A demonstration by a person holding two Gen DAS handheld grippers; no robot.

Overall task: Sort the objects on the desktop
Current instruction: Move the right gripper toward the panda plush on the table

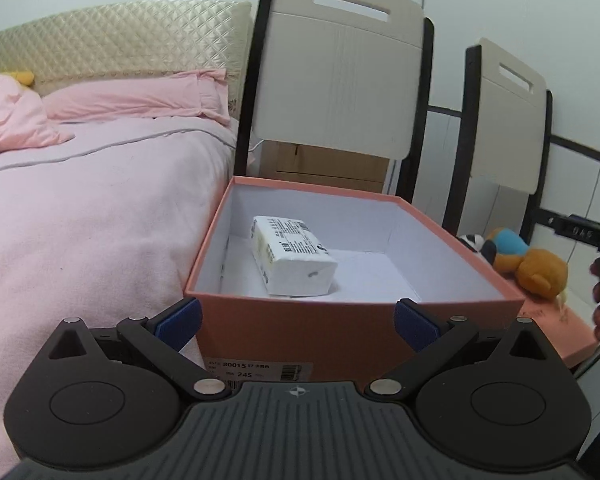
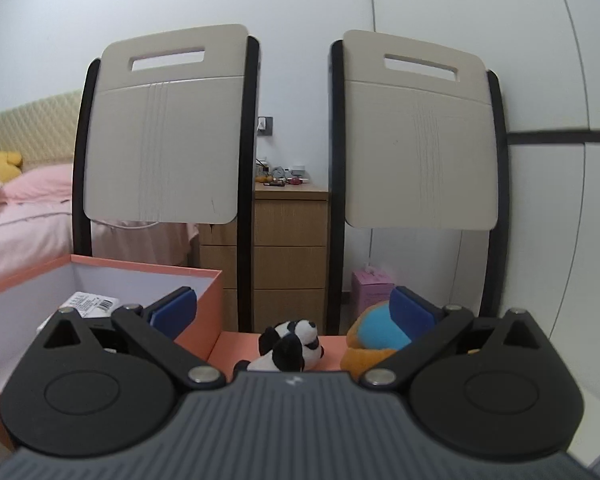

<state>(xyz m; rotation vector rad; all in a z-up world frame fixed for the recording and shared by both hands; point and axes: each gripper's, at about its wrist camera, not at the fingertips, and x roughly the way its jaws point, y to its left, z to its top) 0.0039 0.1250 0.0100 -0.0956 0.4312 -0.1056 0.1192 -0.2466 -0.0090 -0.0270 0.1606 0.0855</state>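
Note:
An open salmon shoebox [image 1: 340, 332] with a white inside holds a white tissue pack [image 1: 292, 256]. My left gripper [image 1: 298, 320] is open and empty, just in front of the box's near wall. The box [image 2: 202, 308] and the pack [image 2: 90, 303] also show at the left of the right wrist view. A panda plush [image 2: 290, 346] and an orange bear plush in blue [image 2: 374, 338] lie on the salmon box lid [image 2: 238, 346]. My right gripper [image 2: 294, 310] is open and empty, above and just behind the panda. The plush toys also show in the left wrist view [image 1: 528, 262].
Two chairs [image 2: 168, 136] [image 2: 416, 136] stand behind the box and the lid. A bed with pink bedding [image 1: 80, 200] lies to the left. A wooden drawer unit [image 2: 290, 256] stands between the chairs, and a pink carton [image 2: 370, 290] sits on the floor.

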